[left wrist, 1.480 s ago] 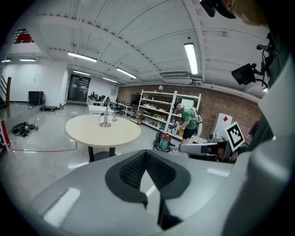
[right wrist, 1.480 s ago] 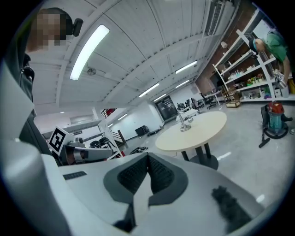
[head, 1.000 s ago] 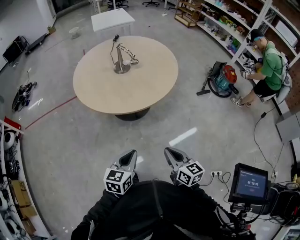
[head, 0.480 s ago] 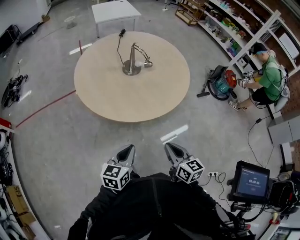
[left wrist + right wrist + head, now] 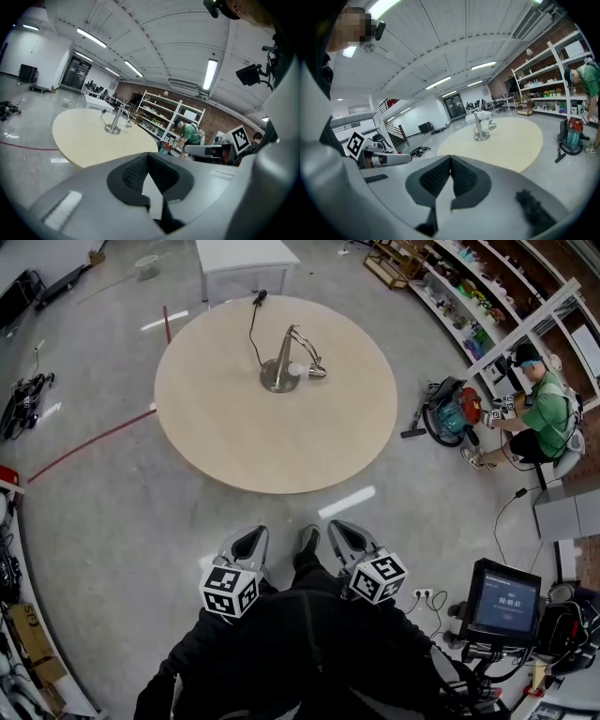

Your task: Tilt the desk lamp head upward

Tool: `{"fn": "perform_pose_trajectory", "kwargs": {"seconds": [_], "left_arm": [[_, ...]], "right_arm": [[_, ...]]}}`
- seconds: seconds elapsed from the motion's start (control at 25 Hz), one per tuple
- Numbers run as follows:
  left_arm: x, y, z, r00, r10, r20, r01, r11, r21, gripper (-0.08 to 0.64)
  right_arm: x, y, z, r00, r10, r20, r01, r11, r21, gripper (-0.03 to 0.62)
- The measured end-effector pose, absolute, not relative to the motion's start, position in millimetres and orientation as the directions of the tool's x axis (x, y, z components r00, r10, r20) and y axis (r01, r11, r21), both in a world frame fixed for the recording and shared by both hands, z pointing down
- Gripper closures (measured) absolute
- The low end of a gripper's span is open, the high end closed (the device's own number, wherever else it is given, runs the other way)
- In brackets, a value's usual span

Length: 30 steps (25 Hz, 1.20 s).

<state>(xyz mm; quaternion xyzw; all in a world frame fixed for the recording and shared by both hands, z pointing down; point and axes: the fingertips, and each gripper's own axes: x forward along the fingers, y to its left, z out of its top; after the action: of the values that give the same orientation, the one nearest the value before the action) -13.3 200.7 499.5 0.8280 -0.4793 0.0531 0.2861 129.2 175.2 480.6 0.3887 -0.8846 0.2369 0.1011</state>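
Compared with a second ago, the round table and desk lamp show closer to both grippers; the approach is under way. Bare floor separates the table from the jaw tips. The lamp stands well ahead of the left gripper and right gripper, its lamp head toward the right gripper's side. Both pairs of jaws are pressed together, empty. Recommended: reach the table edge, part the right jaws, brace the base, raise the head gently.

The top edge cuts the white table; the desk lamp is too small, I cannot tell its tilt.
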Motion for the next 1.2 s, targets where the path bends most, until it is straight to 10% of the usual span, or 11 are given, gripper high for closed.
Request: {"fn": "perform_pose_trajectory", "kwargs": {"seconds": [1.2], "left_arm": [[26.6, -17.1, 489.3, 0.296, -0.84, 0.455, -0.943, -0.182, 0.277, 0.554]], "right_arm": [[167.8, -81.2, 497.6, -0.822, -0.489, 0.291, -0.569, 0.715, -0.407, 0.595]]}}
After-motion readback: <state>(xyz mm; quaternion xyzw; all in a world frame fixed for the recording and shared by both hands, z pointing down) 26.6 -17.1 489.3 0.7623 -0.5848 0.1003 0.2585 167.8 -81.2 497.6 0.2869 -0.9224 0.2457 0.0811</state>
